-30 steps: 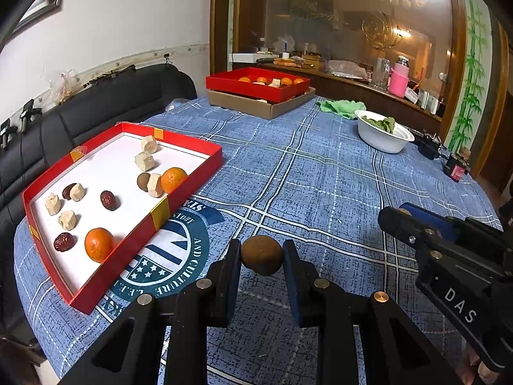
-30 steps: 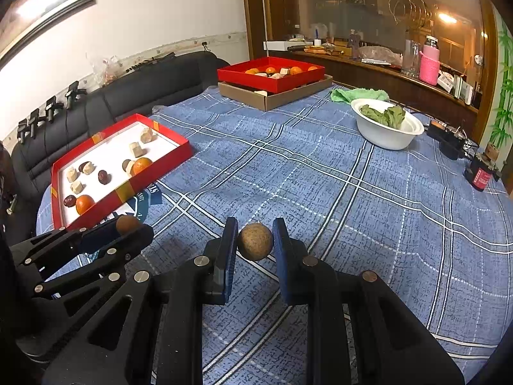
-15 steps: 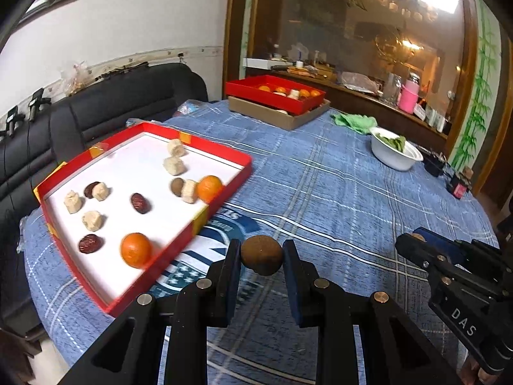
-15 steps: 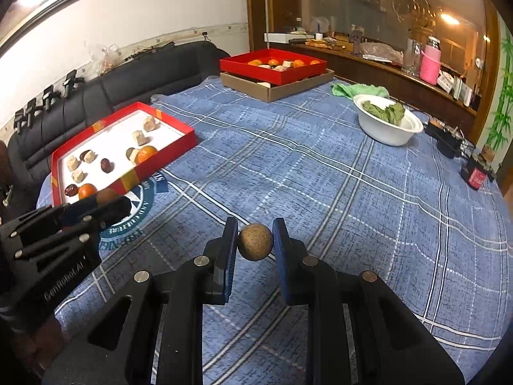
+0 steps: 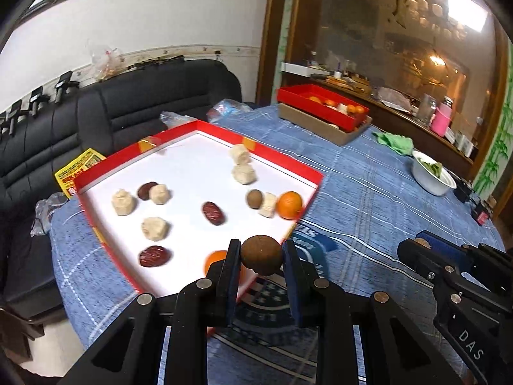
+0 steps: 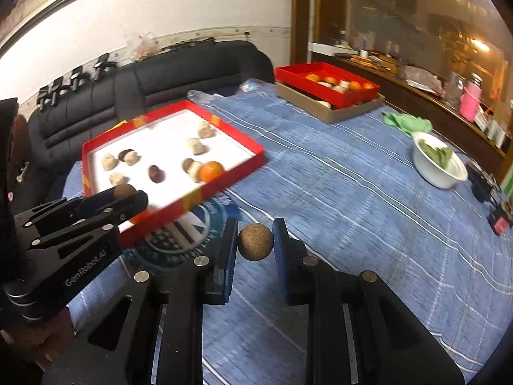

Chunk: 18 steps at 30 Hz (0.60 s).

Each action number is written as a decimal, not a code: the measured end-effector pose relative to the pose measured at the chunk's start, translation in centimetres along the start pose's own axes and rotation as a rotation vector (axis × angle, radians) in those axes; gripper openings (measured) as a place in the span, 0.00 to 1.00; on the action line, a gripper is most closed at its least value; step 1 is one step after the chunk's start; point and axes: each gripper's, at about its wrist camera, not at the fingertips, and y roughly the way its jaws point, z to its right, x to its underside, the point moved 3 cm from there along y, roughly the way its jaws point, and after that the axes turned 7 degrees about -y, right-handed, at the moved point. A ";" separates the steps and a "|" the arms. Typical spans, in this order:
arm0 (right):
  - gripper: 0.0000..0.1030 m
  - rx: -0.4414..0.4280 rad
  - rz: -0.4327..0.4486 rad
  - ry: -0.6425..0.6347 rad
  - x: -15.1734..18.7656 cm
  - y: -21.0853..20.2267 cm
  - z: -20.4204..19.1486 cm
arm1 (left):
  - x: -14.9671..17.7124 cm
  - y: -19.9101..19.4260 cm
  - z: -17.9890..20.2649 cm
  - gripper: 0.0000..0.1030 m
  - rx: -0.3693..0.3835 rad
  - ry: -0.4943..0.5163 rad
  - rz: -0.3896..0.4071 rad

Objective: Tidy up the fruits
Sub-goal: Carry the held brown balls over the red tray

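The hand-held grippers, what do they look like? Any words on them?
Both are black and angular, with silver rivets and blue pads inside the fingers. The left hand-held gripper has "GenRobot.AI" in pale letters on its side. The right hand-held gripper shows the letters "DAS". No cables show.

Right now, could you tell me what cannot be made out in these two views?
- Left wrist view: one orange in the near red tray, half hidden by the left gripper.
- Both views: contents of the far red box, too small.
- Right wrist view: white bowl greens, blurred.
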 end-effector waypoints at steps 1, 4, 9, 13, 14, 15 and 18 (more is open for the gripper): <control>0.21 -0.008 0.001 -0.006 -0.3 0.2 -0.5 | -0.2 0.0 -0.3 0.24 -0.003 -0.002 0.002; 0.21 -0.025 0.003 -0.020 -1.0 0.6 -1.7 | -0.7 0.2 -1.2 0.24 -0.012 -0.009 0.007; 0.21 -0.047 0.007 -0.042 -2.4 1.3 -3.1 | -2.3 0.6 -2.8 0.24 -0.039 -0.023 0.024; 0.21 -0.079 0.005 -0.047 -4.1 2.5 -4.1 | -4.1 1.5 -5.0 0.24 -0.097 -0.051 0.032; 0.21 -0.088 0.004 -0.045 -4.6 3.1 -4.3 | -4.6 2.0 -5.6 0.24 -0.114 -0.057 0.030; 0.21 -0.092 0.005 -0.045 -5.1 3.5 -4.4 | -5.0 2.3 -6.0 0.24 -0.129 -0.061 0.028; 0.21 -0.112 0.005 -0.044 -7.1 5.3 -5.1 | -6.4 3.7 -7.3 0.24 -0.171 -0.071 0.019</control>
